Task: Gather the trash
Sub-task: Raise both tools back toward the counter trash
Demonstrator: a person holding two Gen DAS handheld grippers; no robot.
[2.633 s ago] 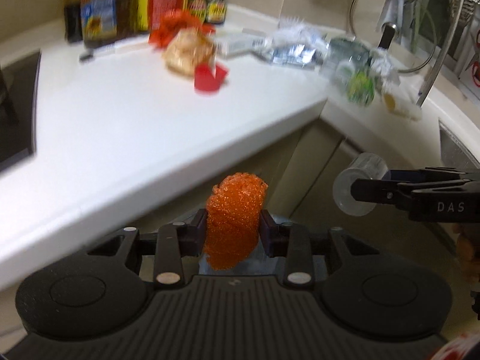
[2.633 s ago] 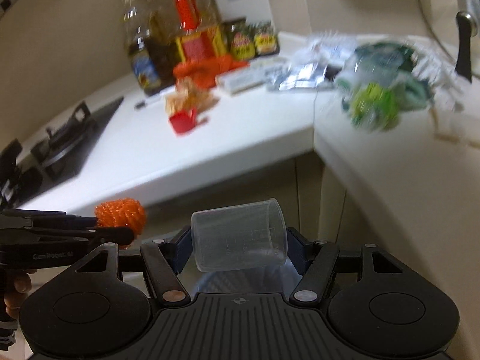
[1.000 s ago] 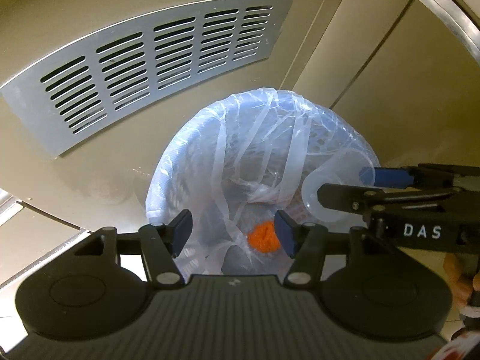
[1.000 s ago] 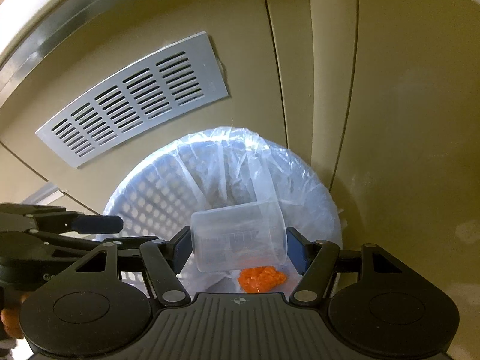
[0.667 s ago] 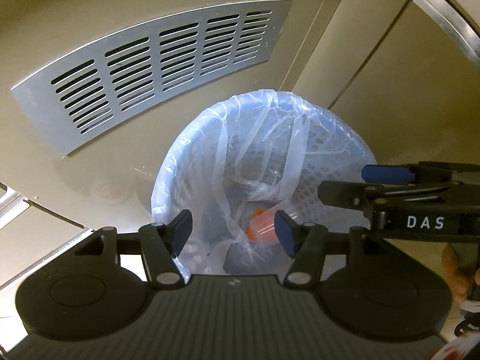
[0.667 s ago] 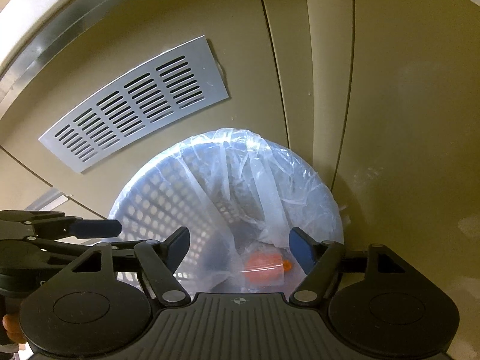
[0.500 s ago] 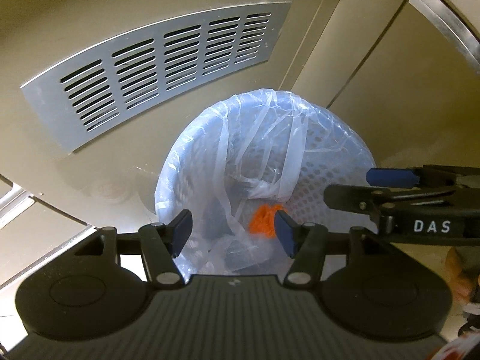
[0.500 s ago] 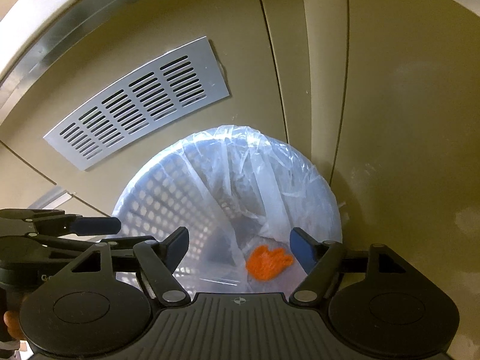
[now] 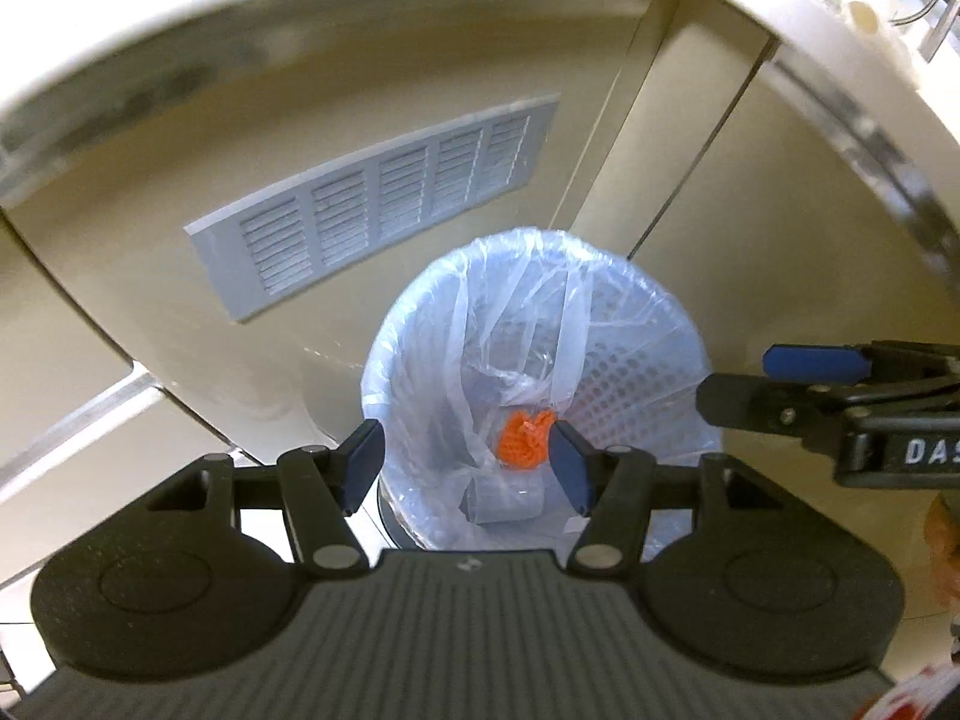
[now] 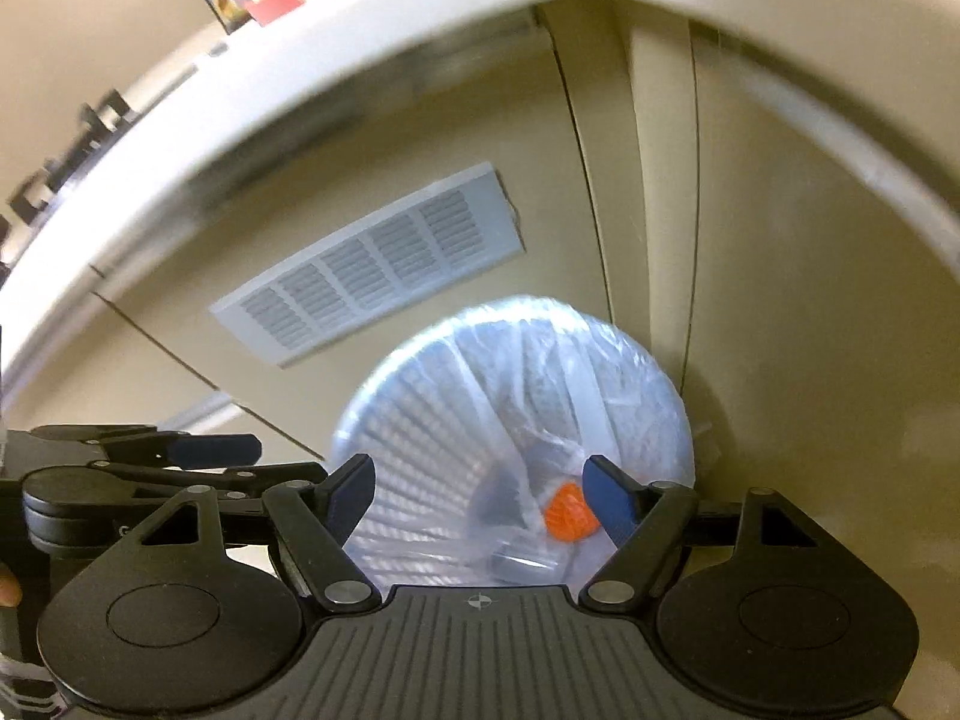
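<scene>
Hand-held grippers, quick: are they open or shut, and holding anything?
Left hand-held gripper: open, holding nothing; the orange scrubber lies down in the bin.
Right hand-held gripper: jaws have just been opening, now open, nothing between them.

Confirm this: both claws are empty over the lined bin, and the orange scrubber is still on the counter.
Not quite. The orange scrubber lies inside the lined bin, not on the counter; the left wrist view shows it at the bottom. The rest holds: the left claw and right claw are both empty above the bin.

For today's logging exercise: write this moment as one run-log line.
left gripper: open, empty | right gripper: open, empty | orange scrubber, clear cup: in lined bin
</scene>
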